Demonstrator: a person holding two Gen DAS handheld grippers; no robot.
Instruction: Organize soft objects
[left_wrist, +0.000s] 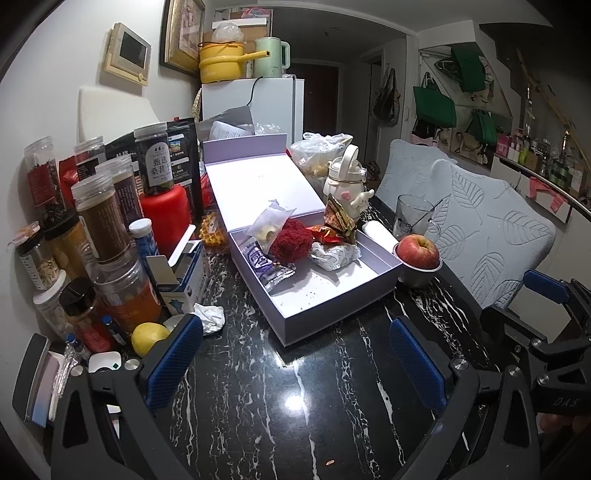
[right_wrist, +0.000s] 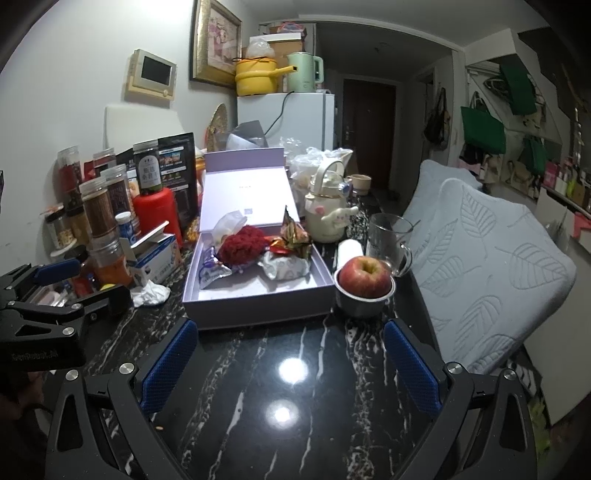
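I have both tongs hovering low over the black marbled surface (right_wrist: 295, 406), and both are spread wide with nothing between their blue pads: the left tongs (left_wrist: 295, 365) sit in front of the lavender box (left_wrist: 332, 310), and the right tongs (right_wrist: 291, 365) face the same box (right_wrist: 258, 306) from just to its right. The box lies open, its lid (left_wrist: 258, 184) leaning back. Inside, bunched toward the far end, I see a red fluffy ball (left_wrist: 290, 240) with a clear snack pouch (left_wrist: 267, 221) leaning on it, a purple foil packet (left_wrist: 266, 267) at the left wall, a crumpled silver wrapper (left_wrist: 332, 254) and some red and gold foil sweets (left_wrist: 334, 225). Just right of the box, an apple (right_wrist: 365, 277) rests in a small metal cup (right_wrist: 364, 304), with a glass mug (right_wrist: 388, 240) behind it. A crumpled white tissue (left_wrist: 210, 317) lies on the surface left of the box, beside the crowd of jars (left_wrist: 99, 221).
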